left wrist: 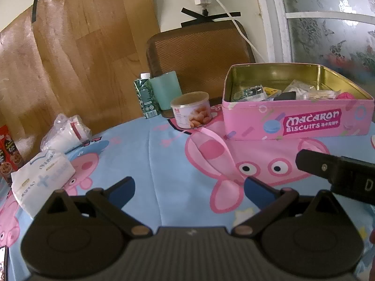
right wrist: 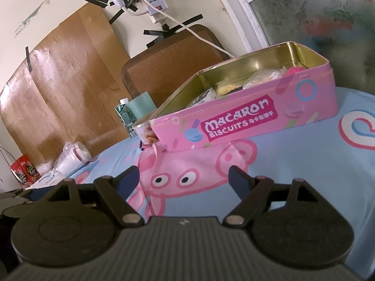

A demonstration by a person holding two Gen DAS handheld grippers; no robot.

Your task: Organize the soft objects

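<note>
The soft things sit off to the left on the cartoon-print cloth (left wrist: 150, 159) — a white tissue pack (left wrist: 42, 178) and a bagged white roll (left wrist: 65, 131) behind it, seemingly waiting for the open pink tin (left wrist: 297, 124). The left gripper (left wrist: 187, 187) hangs just right of the pack, jaws wide and empty; the right gripper (right wrist: 185, 178) faces the tin, equally spread — nothing held.

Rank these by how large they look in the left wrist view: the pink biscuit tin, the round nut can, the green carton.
1. Pink biscuit tin, clearly largest.
2. Round nut can.
3. Green carton; close to the can in apparent size and standing farther back, so unsure.
</note>
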